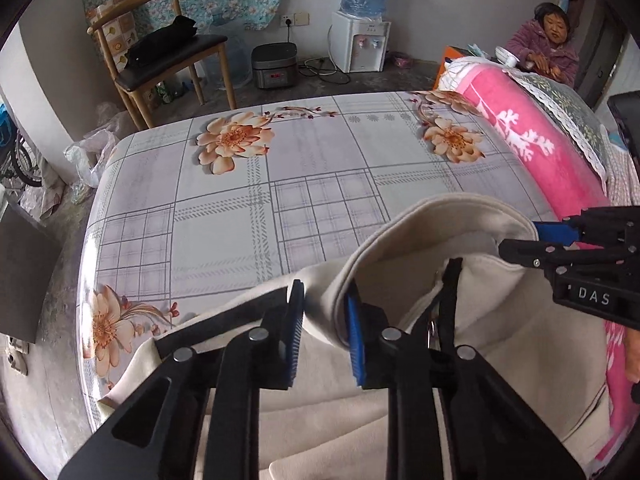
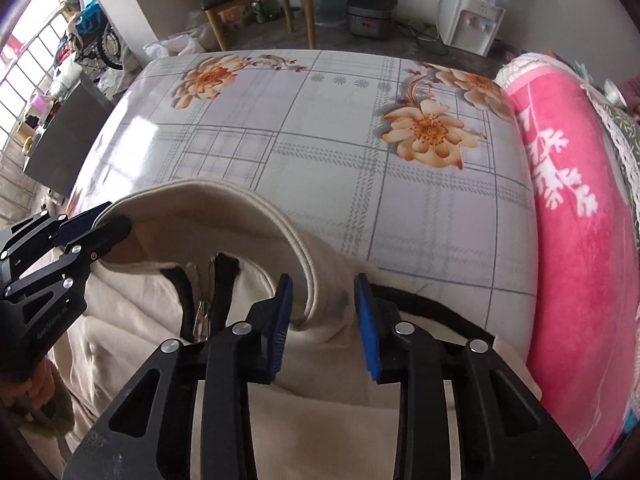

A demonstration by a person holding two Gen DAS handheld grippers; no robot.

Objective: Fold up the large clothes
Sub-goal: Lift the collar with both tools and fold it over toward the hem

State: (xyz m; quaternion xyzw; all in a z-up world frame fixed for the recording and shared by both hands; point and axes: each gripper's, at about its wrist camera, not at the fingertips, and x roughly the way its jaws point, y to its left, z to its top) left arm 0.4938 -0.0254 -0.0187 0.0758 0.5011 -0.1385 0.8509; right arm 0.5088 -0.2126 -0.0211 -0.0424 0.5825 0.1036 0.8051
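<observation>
Currently: both tools sit at the collar of a cream jacket (image 1: 460, 240), one on each side.
Garment place: it lies on the floral-print table (image 1: 248, 200), near the front edge, collar standing up, dark-edged zipper (image 2: 204, 308) open below it.
Left tool (image 1: 325, 320): jaws narrow, collar edge between the blue pads; whether they press it fully cannot be told.
Right tool (image 2: 322, 320): jaws narrow around the other collar end, fabric bunched between the pads; a firm pinch cannot be confirmed.
Handling: probably soft, thick fleece, limp and fairly bulky, so it should drape and sag when lifted; not fragile.
Where to hold: the stitched collar rim or shoulder seams look firmest.
Writing: "DAS" reads on the right tool's body in the left view; the other lettering is too small.
</observation>
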